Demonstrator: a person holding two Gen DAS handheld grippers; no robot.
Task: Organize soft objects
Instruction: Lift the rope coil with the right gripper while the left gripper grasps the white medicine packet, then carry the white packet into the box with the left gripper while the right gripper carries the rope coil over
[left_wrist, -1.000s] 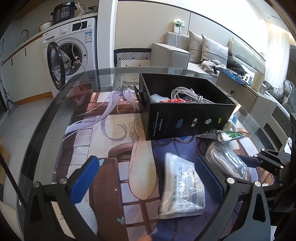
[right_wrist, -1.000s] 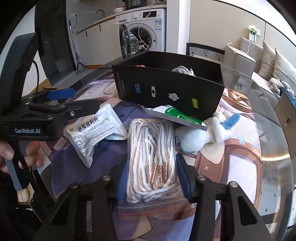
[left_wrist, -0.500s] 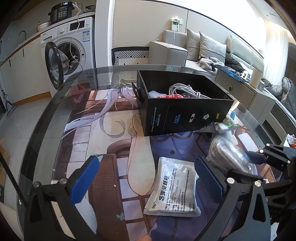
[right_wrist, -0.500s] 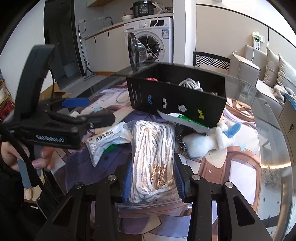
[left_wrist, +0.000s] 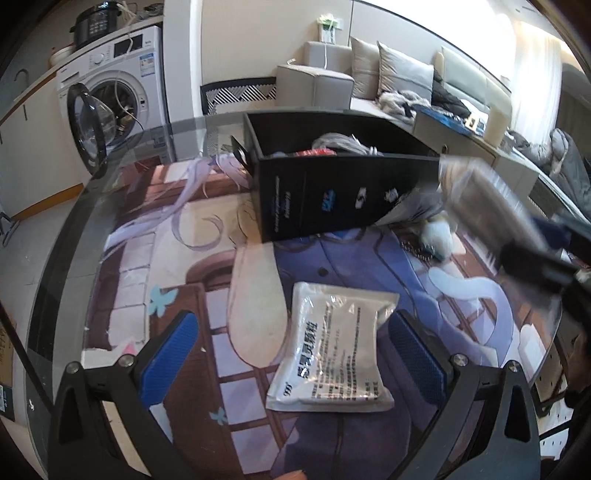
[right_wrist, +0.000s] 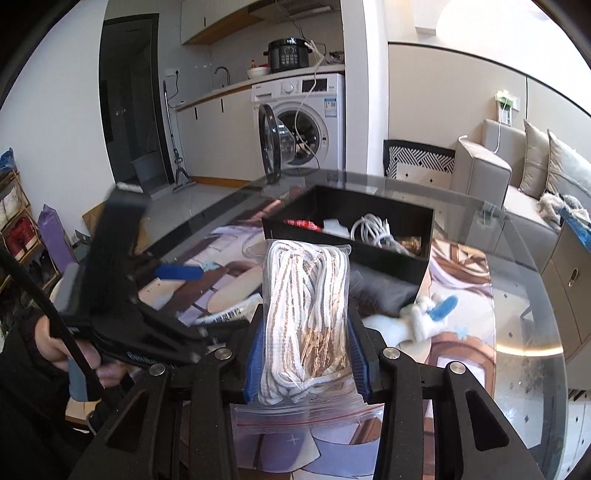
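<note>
Right gripper (right_wrist: 306, 347) is gripping the rope bag (right_wrist: 306, 314), lifting it clear of the table (right_wrist: 524, 332) toward the box (right_wrist: 391, 258); jaws just closed tighter. Left gripper (left_wrist: 291, 356) is hovering open over the packet (left_wrist: 332, 350). Next: release over the box.

Home apt: washing machine (right_wrist: 306, 122), sofa (left_wrist: 406, 77), glass table (right_wrist: 517, 332).

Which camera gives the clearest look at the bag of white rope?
The right wrist view: the bag of rope sits centred and sharp, clamped in the right gripper. The left wrist view shows it only as a blur at the right edge.
</note>
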